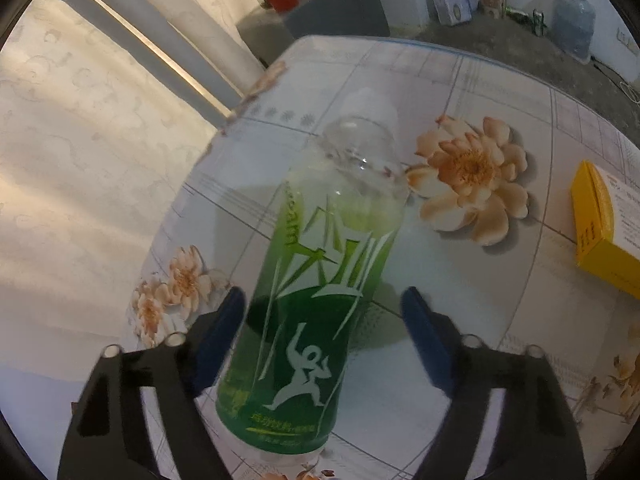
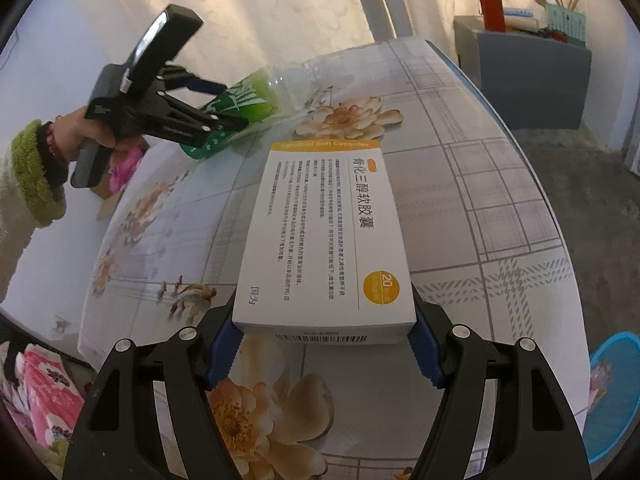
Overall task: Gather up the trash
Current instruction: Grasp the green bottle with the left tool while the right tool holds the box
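Note:
An empty clear plastic bottle with a green label [image 1: 320, 280] lies on the flowered table between the fingers of my left gripper [image 1: 324, 320]. The jaws are open, with gaps on both sides of the bottle. The bottle also shows in the right wrist view [image 2: 244, 100], with the left gripper [image 2: 224, 104] around it. A white and yellow medicine box [image 2: 324, 236] lies flat on the table. My right gripper [image 2: 324, 332] has its blue pads against both sides of the box's near end. The box shows at the right edge of the left wrist view [image 1: 604, 224].
The table [image 2: 480, 184] has a flowered plastic cover. A grey cabinet [image 2: 532, 76] with a red container stands beyond its far end. A blue basket [image 2: 612, 392] sits on the floor at right. Pink packets [image 2: 44, 392] lie low left. Curtains hang behind.

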Available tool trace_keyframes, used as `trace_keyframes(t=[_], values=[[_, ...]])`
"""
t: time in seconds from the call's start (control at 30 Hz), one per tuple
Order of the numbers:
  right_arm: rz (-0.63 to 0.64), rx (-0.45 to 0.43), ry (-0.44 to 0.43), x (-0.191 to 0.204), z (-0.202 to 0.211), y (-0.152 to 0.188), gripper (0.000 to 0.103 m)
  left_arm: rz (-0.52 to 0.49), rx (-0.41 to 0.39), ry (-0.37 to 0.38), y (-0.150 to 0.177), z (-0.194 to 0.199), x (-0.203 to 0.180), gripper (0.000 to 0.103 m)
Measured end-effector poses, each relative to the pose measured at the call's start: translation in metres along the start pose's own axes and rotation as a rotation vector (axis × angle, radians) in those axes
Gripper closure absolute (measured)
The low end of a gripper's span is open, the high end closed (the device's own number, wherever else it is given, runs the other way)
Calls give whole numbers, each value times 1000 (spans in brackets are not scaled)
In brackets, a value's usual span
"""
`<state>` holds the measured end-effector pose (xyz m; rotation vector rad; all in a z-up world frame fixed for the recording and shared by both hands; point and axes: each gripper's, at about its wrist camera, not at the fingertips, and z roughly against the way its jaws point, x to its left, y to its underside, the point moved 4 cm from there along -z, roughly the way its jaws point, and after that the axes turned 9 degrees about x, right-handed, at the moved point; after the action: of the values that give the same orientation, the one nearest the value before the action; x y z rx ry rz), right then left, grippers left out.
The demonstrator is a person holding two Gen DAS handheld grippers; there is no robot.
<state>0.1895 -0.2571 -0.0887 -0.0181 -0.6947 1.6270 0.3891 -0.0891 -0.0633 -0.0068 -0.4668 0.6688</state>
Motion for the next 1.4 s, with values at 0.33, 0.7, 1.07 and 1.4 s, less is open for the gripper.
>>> trace_keyframes(t=[0.33,0.7,1.07,1.4], values=[[-8,-11,-12,-3,4,3,35,87,56,17,8,12,1,48],[-31,-1,-5,-2,5,5,35,298,162,200,78,43,-23,50],[-7,58,36,17,10,29,35,411,153,363,158,75,-74,44],[-31,79,52,19,11,27,25,489,179,426,156,39,-68,35]])
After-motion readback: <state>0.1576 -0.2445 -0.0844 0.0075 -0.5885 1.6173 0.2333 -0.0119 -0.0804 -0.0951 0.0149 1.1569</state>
